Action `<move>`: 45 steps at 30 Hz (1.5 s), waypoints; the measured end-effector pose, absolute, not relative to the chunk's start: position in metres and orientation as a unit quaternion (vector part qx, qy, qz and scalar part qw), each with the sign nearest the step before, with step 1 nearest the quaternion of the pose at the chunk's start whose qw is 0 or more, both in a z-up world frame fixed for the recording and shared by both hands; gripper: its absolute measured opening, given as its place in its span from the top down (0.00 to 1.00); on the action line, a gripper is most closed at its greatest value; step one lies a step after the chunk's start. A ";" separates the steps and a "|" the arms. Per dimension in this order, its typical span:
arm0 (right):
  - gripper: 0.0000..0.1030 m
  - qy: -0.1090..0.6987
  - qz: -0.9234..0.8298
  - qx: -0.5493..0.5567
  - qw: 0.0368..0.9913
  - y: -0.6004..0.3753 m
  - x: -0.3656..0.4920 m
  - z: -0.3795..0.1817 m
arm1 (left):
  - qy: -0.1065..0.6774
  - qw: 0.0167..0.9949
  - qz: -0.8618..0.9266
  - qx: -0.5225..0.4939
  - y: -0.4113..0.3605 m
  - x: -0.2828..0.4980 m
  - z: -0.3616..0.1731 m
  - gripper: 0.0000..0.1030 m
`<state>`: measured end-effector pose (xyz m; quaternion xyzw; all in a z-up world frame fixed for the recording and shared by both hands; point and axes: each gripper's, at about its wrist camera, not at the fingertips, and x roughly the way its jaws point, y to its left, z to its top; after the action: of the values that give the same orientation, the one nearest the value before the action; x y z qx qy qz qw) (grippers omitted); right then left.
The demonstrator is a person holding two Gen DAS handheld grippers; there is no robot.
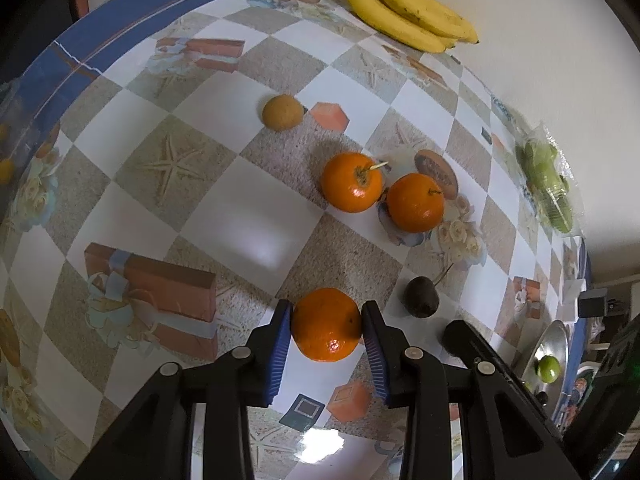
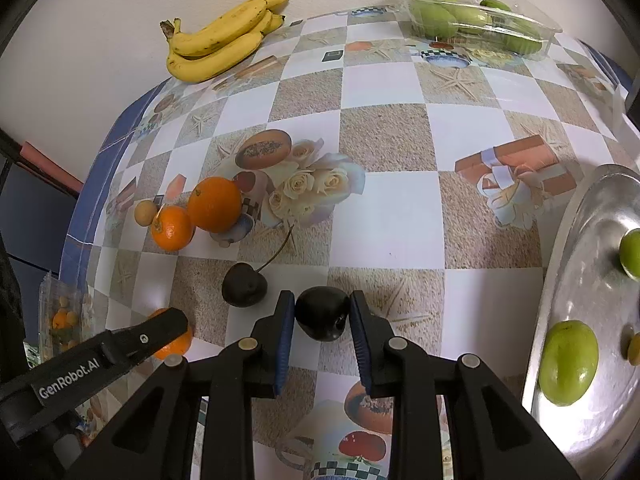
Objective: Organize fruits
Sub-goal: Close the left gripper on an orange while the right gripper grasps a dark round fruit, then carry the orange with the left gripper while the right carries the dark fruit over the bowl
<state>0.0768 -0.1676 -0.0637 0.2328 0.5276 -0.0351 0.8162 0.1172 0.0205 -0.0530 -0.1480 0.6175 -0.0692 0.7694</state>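
Note:
In the left wrist view my left gripper (image 1: 327, 312) is shut on an orange mandarin (image 1: 326, 330) that rests on the patterned tablecloth, its blue pads pressing both sides. In the right wrist view my right gripper (image 2: 322, 304) is shut on a dark cherry (image 2: 322, 318) on the table. A second dark cherry (image 2: 244, 290) with a long stem lies just to its left. Two more mandarins (image 1: 352, 182) (image 1: 415, 202) sit side by side farther off, with a small tan fruit (image 1: 282, 112) beyond them. The left gripper's finger (image 2: 152, 334) partly hides its mandarin in the right wrist view.
A metal tray (image 2: 576, 280) at the right holds green fruits (image 2: 568, 362). Bananas (image 2: 220, 40) lie at the table's far edge by the wall. A clear plastic box of green fruits (image 2: 480, 16) stands at the far right. A plastic pack (image 2: 60, 320) of small fruits sits off the left edge.

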 end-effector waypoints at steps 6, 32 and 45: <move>0.72 0.519 -0.037 0.248 0.817 -0.176 0.071 -0.056 | 0.601 0.780 -0.077 -0.154 0.018 0.117 -0.037 0.63; 0.72 0.504 -0.069 0.221 0.832 -0.192 0.041 -0.012 | 0.560 0.812 -0.103 -0.126 -0.021 0.098 0.000 0.63; 0.72 0.498 -0.115 0.235 0.827 -0.236 0.013 -0.003 | 0.547 0.824 -0.130 -0.072 -0.074 0.080 0.011 0.63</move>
<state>0.0134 -0.2359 -0.0031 0.2346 0.4978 -0.1150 0.8270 0.0802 -0.0736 0.0113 -0.0721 0.5466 -0.1304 0.8240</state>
